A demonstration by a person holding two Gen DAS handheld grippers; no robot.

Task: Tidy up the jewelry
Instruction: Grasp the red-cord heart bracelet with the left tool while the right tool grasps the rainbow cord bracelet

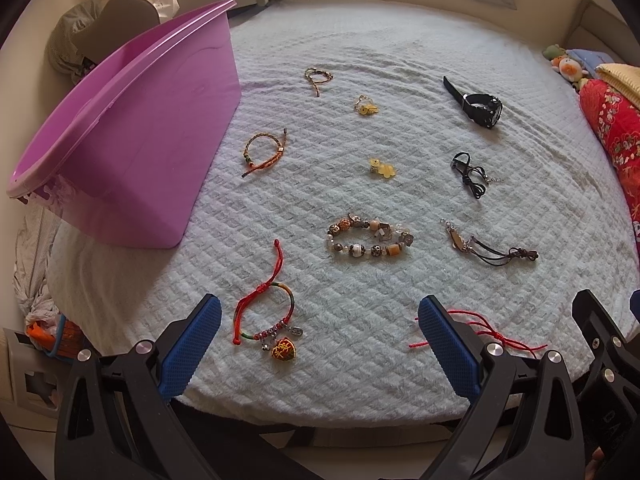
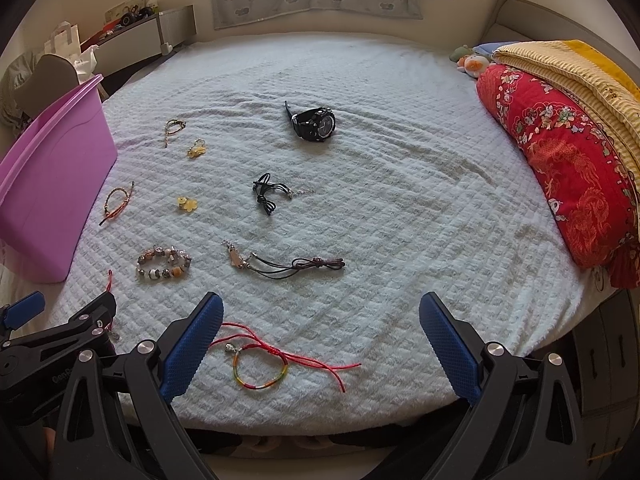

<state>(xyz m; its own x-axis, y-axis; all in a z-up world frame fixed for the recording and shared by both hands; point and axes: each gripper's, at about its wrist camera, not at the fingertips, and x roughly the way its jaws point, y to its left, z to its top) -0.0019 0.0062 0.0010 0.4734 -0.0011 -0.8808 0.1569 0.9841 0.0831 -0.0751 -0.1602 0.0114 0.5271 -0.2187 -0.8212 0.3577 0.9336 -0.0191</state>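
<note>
**Jewelry Spread Across Quilted Bed, Both Grippers Empty**

Bracelets, charms and a watch lay scattered and well apart on a pale, fluffy quilted bedspread (image 1: 400,60), beside a glossy purple plastic tub (image 1: 132,152) that stood at its left side. The left gripper (image 1: 320,340) hovered at the near edge with its blue, knurled pads spread wide and nothing between them; the right gripper (image 2: 320,344) was likewise spread apart and empty. Nearest the left gripper sat a red cord bracelet with a heart charm (image 1: 268,320), its woven band looping in rainbow thread. A second red cord bracelet (image 2: 260,368), thin and knotted with a striped loop, lay between the right gripper's fingers on the spread, untouched. Farther in rested a chunky beaded bracelet (image 1: 370,240) of mixed round beads, a dark leather cord bracelet (image 1: 488,246) with a metal plate, a tangled black cord (image 1: 470,174), two translucent yellow flower charms (image 1: 382,168), two braided bracelets (image 1: 264,154) and a bulky black wristwatch (image 1: 482,106). A red embroidered pillow (image 2: 560,168) lined the right edge. The tub's inside was hidden, and the smaller charms' details were too small to make out.
</note>
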